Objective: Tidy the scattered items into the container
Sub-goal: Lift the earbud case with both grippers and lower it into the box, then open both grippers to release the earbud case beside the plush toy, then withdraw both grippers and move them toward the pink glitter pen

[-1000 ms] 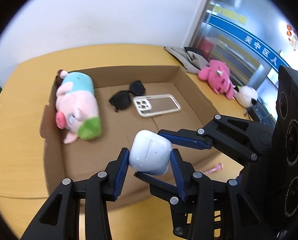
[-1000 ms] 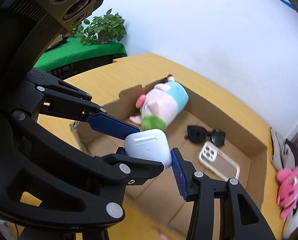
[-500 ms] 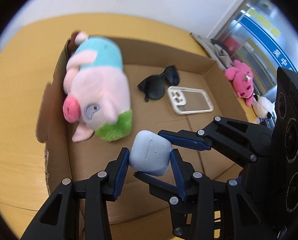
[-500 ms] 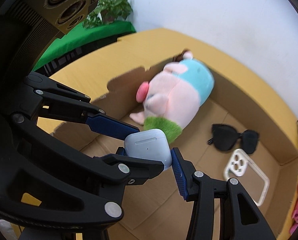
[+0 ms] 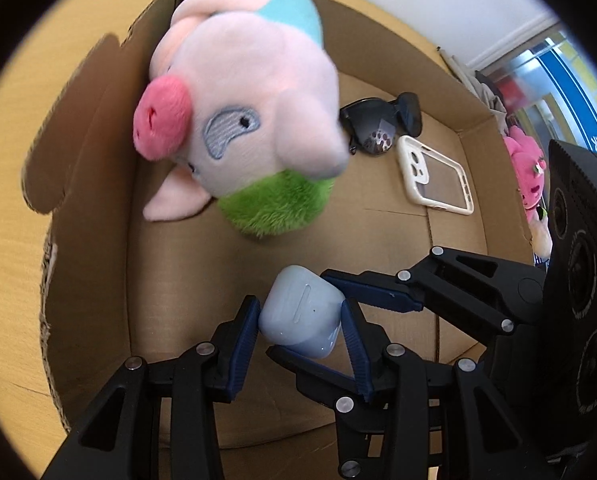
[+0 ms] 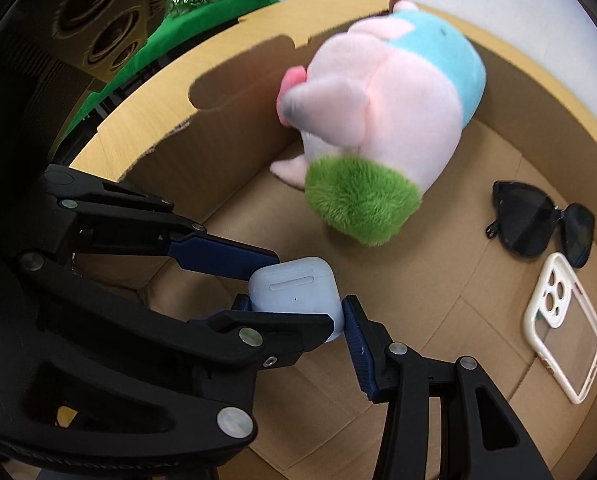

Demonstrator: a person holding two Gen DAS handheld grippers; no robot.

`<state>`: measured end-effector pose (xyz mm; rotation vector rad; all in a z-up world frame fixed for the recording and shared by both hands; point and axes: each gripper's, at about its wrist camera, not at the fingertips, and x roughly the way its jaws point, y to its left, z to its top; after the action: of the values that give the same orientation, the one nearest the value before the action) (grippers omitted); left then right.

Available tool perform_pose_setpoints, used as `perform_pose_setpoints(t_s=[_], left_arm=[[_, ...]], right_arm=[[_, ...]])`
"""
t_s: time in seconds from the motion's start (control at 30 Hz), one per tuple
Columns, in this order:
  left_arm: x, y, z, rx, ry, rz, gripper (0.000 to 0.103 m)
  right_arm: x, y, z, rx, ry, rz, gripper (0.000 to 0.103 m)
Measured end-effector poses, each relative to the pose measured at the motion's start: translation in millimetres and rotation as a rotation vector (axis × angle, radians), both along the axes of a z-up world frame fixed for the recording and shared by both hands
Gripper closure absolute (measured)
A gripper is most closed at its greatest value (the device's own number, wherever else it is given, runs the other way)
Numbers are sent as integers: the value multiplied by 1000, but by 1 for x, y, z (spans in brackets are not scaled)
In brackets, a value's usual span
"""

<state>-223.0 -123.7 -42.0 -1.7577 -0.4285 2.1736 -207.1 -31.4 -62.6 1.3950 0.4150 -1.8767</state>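
You have the white earbuds case (image 5: 300, 312) clamped from two directions at once. Your left gripper (image 5: 300, 320) has its blue pads pressed on the case's two flanks, jaws standing partly apart at just the width of the case. Your right gripper (image 6: 298, 300) comes in across it and grips the same case (image 6: 296, 294), one blue pad on its right side and the other mostly hidden behind the left gripper's black linkage; its jaws too stand partly apart, as wide as the case.

Take the cardboard box (image 5: 94, 184) as your landmark. The case hangs above the box floor, inside the near end of the box, close to the near wall; whether it touches the floor you cannot tell from either camera. Both grippers point steeply down into the box.

Further into the box from the case lies the pig plush (image 5: 242, 120), pink with a light blue back and a green tuft, resting against the box's left wall (image 6: 226, 92). Toward the box's far right corner lie the black sunglasses (image 6: 542, 228), and just nearer than them the cream phone case (image 6: 562, 320), flat on the box floor and touching the sunglasses at one end.

Outside the box, beyond its right wall, a bright pink plush toy (image 5: 528, 168) lies on the wooden table (image 5: 14, 216)
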Motion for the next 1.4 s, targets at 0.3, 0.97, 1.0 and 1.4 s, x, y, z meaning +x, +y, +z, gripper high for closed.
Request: perform_pose_setpoints(t_s=[0.3,0.97,1.0,1.4], left_arm=[[0,-6,-8,12,-26,20,64],[18,-17,21,-110,98,50,59],[22,-15,29,-134,135,48,59],[117,46,120,-328,660,120,25]], right_arm=[[-4,-1,-3,21,-58,1,54],[19,23,36,-32,25,-37,30],[24,29,42,-45,37,-45,27],[131,137,122,-250,384,-277,0]])
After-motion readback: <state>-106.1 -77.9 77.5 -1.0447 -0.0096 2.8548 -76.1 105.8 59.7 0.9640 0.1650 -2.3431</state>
